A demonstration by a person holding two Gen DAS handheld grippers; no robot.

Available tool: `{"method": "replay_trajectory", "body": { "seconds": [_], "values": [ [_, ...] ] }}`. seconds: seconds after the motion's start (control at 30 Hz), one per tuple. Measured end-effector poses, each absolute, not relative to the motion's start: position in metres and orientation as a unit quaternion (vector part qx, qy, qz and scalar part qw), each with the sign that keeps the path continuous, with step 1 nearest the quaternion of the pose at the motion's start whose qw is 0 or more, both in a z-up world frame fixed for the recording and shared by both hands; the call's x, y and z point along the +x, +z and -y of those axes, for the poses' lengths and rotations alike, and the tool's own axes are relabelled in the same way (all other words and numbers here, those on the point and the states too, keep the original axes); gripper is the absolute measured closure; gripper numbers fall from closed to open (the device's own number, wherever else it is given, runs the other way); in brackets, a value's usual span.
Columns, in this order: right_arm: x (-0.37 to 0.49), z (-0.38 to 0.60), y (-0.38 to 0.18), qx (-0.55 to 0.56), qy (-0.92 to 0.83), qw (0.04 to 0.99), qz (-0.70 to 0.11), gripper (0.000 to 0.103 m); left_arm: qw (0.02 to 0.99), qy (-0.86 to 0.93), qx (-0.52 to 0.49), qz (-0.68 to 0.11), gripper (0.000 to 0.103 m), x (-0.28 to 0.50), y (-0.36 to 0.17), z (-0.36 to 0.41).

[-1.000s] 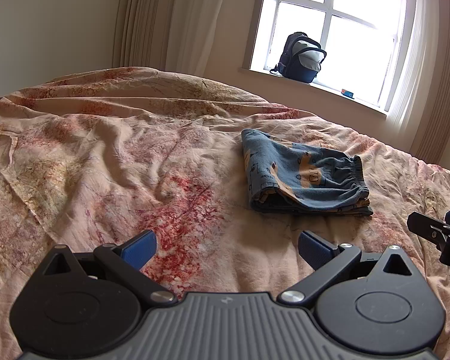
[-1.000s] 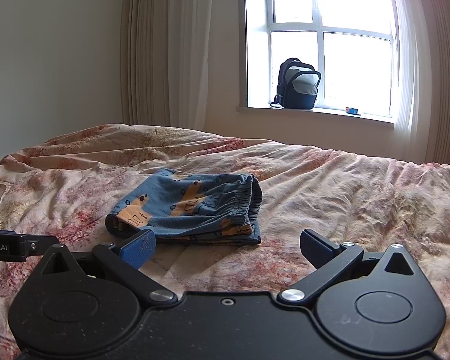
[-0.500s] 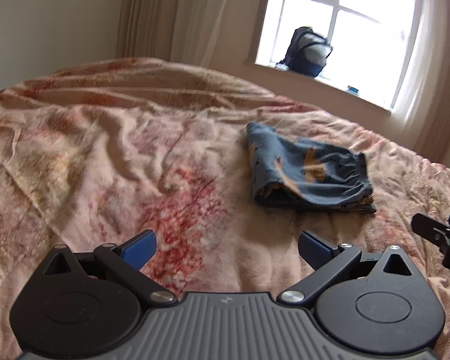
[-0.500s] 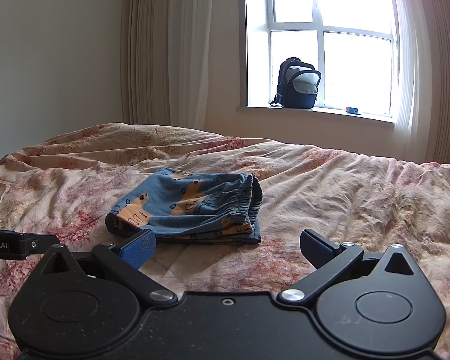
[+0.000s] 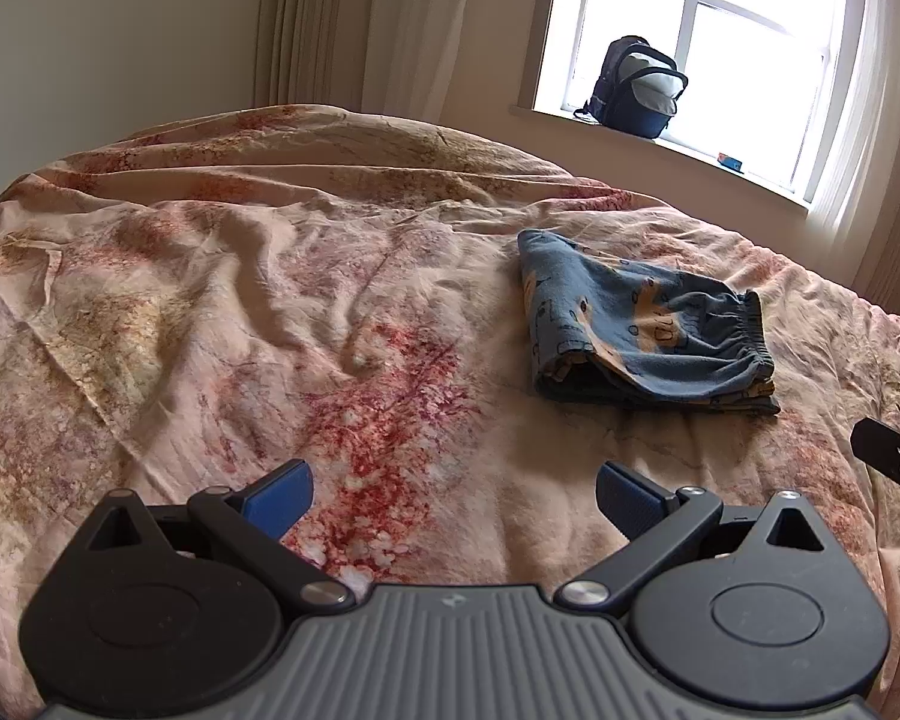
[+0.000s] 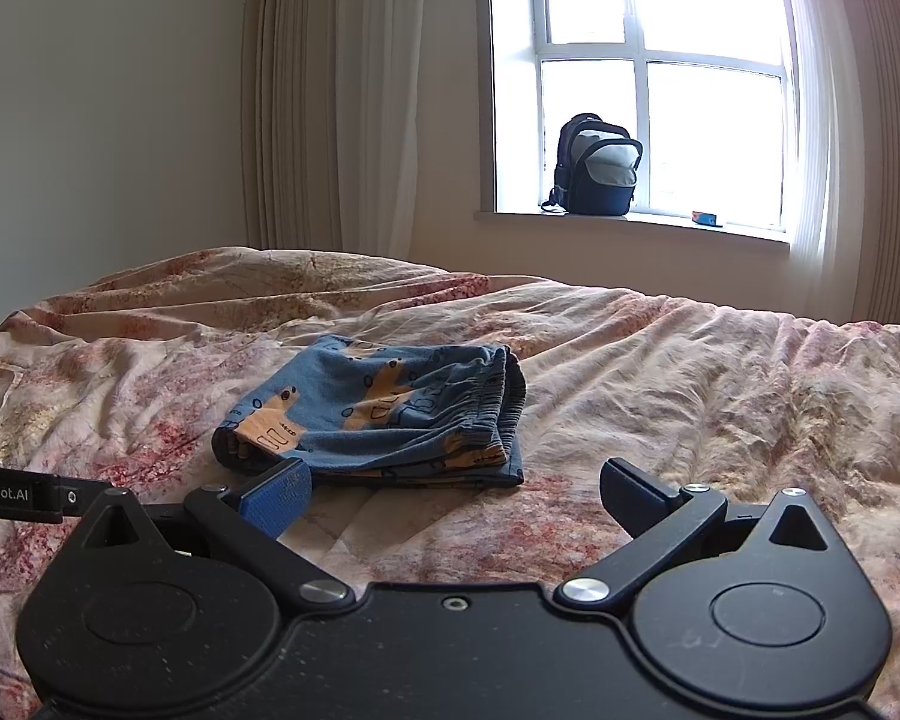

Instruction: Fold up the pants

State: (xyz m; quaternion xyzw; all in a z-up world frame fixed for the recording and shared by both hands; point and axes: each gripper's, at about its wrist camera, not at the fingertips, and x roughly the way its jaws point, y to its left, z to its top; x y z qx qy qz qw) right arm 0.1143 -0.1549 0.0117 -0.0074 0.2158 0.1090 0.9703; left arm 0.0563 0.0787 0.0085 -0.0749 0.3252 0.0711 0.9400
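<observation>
Blue pants with an orange print [image 5: 642,330] lie folded into a small bundle on the bed, elastic waistband to the right. They also show in the right wrist view [image 6: 384,414]. My left gripper [image 5: 453,495] is open and empty, held over the bedspread, near and left of the pants. My right gripper [image 6: 456,495] is open and empty, just in front of the pants. Part of the right gripper shows at the right edge of the left wrist view [image 5: 894,462].
A rumpled pink and red floral bedspread [image 5: 240,312] covers the bed. A dark backpack [image 6: 597,168] stands on the window sill with a small blue box [image 6: 705,218] to its right. Curtains hang at both sides of the window.
The left gripper's view has tilted and shifted a little, so the pants sit slightly lower and to the right. The right gripper and the pants have not moved.
</observation>
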Motion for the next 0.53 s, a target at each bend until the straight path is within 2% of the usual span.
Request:
{"method": "replay_trajectory", "body": {
  "seconds": [0.53],
  "values": [
    [0.1139,0.1545,0.0111,-0.007,0.109,0.97,-0.219,0.001,0.943,0.065,-0.062,-0.32,0.0,0.0543,0.0097,-0.0761]
  ]
}}
